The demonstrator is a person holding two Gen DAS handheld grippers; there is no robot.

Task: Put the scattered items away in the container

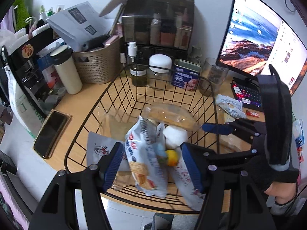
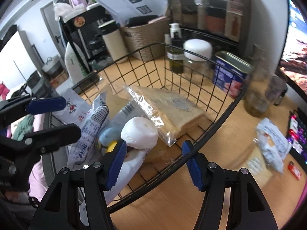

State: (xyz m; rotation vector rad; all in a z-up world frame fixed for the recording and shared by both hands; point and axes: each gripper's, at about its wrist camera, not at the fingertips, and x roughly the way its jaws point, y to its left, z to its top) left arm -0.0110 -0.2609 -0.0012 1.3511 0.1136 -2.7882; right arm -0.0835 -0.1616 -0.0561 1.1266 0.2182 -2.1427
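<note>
Wire basket nearly filled — a few items left out on the desk.

The black wire basket [image 2: 220, 113] sits on the wooden desk [image 2: 172, 201], holding bagged bread [image 2: 172, 105], white snack packets [image 1: 145, 153] and a white round bun [image 2: 140, 132]. Outside it, near the keyboard [image 1: 247, 94], lie a crumpled snack packet [image 2: 272, 143] and a small red lighter [image 2: 293, 169]. Both the left gripper [image 1: 151, 164] and the right gripper [image 2: 153, 163] hover with fingers spread, pinching nothing. Judged step: fetching — the right gripper likely must reach to that packet and close on it.
</note>
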